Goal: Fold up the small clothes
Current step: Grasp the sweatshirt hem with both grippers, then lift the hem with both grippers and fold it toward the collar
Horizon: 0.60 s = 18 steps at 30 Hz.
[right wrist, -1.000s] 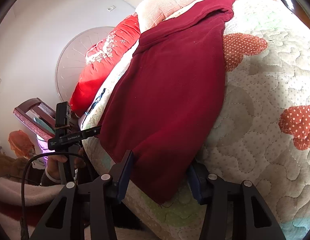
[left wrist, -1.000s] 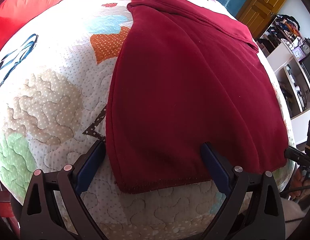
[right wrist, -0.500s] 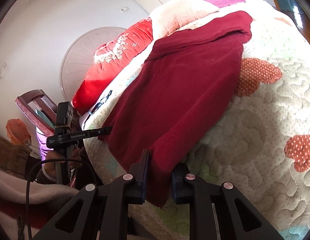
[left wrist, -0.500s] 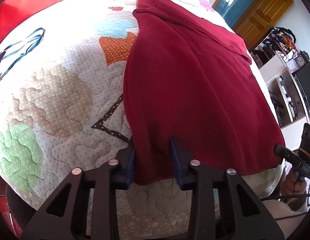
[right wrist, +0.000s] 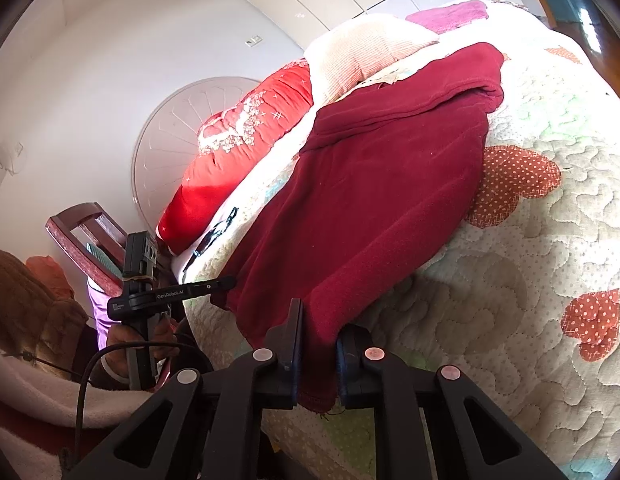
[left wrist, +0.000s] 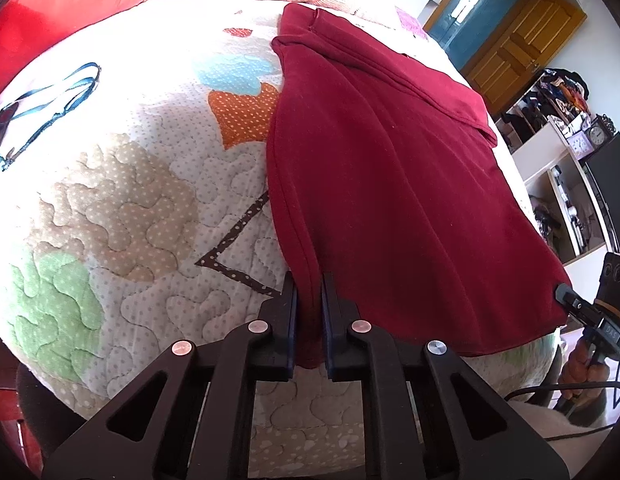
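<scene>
Dark red fleece garment (left wrist: pixel 382 184) lies spread flat on the patchwork quilted bedspread (left wrist: pixel 121 200), top edge folded over near the pillows. Left gripper (left wrist: pixel 309 320) pinches its near left corner, right gripper (right wrist: pixel 318 356) its near right corner, jaws just closed. Corner hems hidden between the pads.

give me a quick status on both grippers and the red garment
Left gripper and right gripper each shut on a near corner of the red garment. Garment flat on quilt. Nothing in the way.
</scene>
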Motion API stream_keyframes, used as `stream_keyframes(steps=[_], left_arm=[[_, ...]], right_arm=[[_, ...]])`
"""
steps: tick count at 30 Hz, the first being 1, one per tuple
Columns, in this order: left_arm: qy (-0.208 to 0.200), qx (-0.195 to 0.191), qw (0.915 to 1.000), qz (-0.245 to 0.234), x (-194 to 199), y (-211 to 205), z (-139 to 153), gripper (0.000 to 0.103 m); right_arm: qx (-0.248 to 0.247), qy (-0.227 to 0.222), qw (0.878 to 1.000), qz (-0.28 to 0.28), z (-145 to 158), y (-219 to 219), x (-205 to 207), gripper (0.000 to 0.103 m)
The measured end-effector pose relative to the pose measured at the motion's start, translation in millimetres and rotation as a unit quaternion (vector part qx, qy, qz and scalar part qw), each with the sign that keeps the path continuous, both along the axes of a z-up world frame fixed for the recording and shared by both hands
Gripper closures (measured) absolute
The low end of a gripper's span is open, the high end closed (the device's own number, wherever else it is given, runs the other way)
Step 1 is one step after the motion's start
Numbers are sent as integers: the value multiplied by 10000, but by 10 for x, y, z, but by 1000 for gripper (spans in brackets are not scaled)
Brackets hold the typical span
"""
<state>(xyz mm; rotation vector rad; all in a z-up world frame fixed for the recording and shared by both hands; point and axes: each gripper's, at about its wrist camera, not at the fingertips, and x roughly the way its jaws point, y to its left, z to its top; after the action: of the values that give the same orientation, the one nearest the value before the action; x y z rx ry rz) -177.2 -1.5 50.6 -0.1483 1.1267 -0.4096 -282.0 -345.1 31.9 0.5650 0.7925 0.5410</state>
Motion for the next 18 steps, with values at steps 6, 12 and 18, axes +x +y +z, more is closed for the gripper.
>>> stream_keyframes(steps=[6,12,18], left_arm=[[35,-21,10000,-12,-10,48,-12,95],[236,94,9997,4,8,17,-83,94],[380,47,9991,183,5,42,-153,87]], right_arm=[[100,8,9999,23,-1,-25,17,91],[-12,397,9991,168,-129,-5,20,91],[215,948,9953,42,-390,-118,-22,76]])
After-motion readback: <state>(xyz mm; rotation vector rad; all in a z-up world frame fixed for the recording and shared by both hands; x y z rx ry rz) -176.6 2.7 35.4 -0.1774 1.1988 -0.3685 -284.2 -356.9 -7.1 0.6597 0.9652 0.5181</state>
